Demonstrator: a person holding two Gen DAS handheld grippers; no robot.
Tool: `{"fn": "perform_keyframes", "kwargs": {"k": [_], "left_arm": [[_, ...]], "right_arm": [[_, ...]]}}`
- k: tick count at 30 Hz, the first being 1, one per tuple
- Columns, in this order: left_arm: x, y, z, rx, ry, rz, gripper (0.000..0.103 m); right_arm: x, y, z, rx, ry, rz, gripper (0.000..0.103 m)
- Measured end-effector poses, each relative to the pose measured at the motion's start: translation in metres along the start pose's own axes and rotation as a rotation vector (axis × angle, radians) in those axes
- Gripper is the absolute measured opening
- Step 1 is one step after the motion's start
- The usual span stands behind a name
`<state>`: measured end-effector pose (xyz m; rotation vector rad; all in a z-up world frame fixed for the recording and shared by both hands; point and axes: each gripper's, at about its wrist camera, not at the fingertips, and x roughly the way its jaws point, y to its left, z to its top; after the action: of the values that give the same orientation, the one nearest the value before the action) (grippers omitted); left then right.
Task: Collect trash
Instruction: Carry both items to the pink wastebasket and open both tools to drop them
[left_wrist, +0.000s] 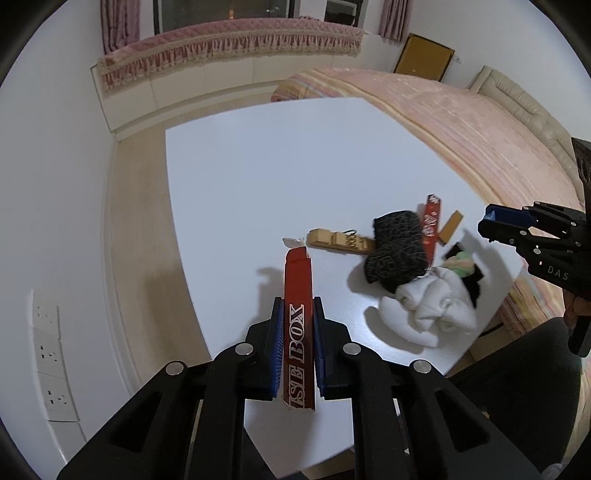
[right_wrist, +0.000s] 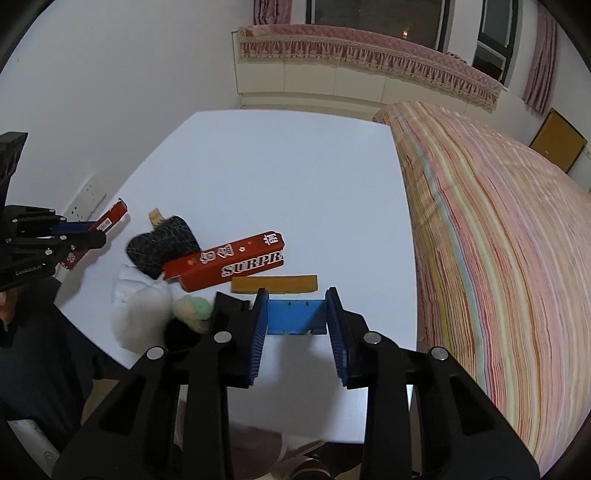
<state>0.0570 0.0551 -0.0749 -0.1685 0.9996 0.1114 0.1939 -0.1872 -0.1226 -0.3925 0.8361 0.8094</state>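
1. Trash lies in a loose cluster on the white table (right_wrist: 280, 177): a white cloth (left_wrist: 428, 310), a dark scouring pad (left_wrist: 399, 251), a long red box (right_wrist: 225, 264) at about 10 o'clock from the right gripper, a tan strip (right_wrist: 275, 284) just beyond its fingertips, and a tan wooden piece (left_wrist: 340, 242).
2. The left gripper (left_wrist: 298, 325) clamps a second red carton (left_wrist: 297, 295) between its blue pads, off the table. The carton juts far past the pads; a fast swing could lever it loose.
3. The right gripper (right_wrist: 297, 317) holds a small blue piece (right_wrist: 297, 315) spanning its pads. I judge that grip shallow, at the tips, so the piece could twist and drop.
4. Both hands being full, nothing more can be lifted.
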Motion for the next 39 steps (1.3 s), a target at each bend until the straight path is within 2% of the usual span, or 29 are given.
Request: {"fn": "perform_keyframes", "kwargs": {"k": [10,21,32,39], "left_arm": [[-0.049,-0.026,-0.007,0.058,-0.059,-0.072,0.013],[-0.080,-0.075,-0.036,0.148,-0.065,-0.187,0.014],[-0.081,-0.105,-0.072,0.212,-0.029,-0.240,0.014],[-0.081,-0.116,-0.090,0.223,-0.012,-0.261,0.014]], "right_arm": [[-0.055,0.021,-0.021,0.031,-0.037,0.038,0.031],[-0.113,0.045,-0.065,0.043,-0.060,0.075,0.031],[-0.124,0.066,-0.115,0.062,-0.037,0.098,0.031],[-0.124,0.071,-0.129,0.068,-0.027,0.106,0.031]]}}
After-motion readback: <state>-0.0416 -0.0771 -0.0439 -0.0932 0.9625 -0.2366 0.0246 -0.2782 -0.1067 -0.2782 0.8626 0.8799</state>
